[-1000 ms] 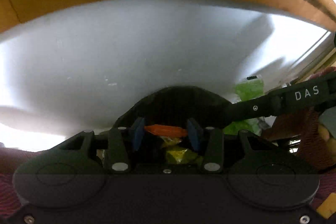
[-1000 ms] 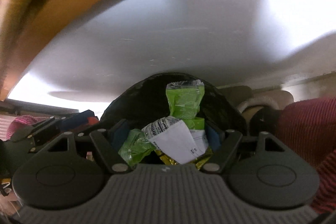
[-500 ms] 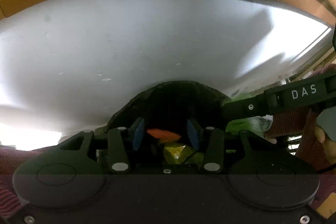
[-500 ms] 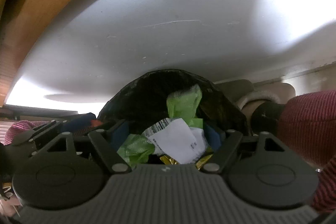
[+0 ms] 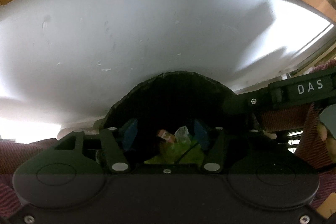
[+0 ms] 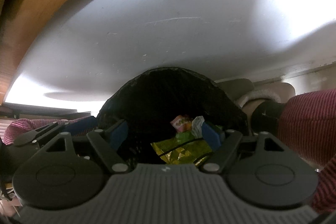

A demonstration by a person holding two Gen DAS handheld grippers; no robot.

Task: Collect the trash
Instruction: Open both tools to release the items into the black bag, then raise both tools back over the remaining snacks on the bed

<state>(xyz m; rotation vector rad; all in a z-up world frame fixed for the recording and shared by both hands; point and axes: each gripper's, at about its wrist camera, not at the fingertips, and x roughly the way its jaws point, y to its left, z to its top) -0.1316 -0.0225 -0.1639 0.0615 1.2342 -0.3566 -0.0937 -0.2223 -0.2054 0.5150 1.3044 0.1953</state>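
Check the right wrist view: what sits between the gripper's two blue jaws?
Nothing is gripped; the right gripper is open over the black bin, with wrappers lying below in the gap.

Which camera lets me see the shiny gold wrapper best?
The right wrist view: the gold wrapper lies crinkled and bright inside the black bag. The left wrist view shows only dim green and yellowish wrappers there, too dark to tell the gold one.

Both my feeds bow hard at the edges from the fisheye. The pale worktop (image 5: pixel 147 30) blows out to white glare at its lower left and far right, with soft grey shadows across it. The black bag (image 6: pixel 168 93) swallows detail; the wrappers (image 6: pixel 182 148) inside look dim and slightly soft.
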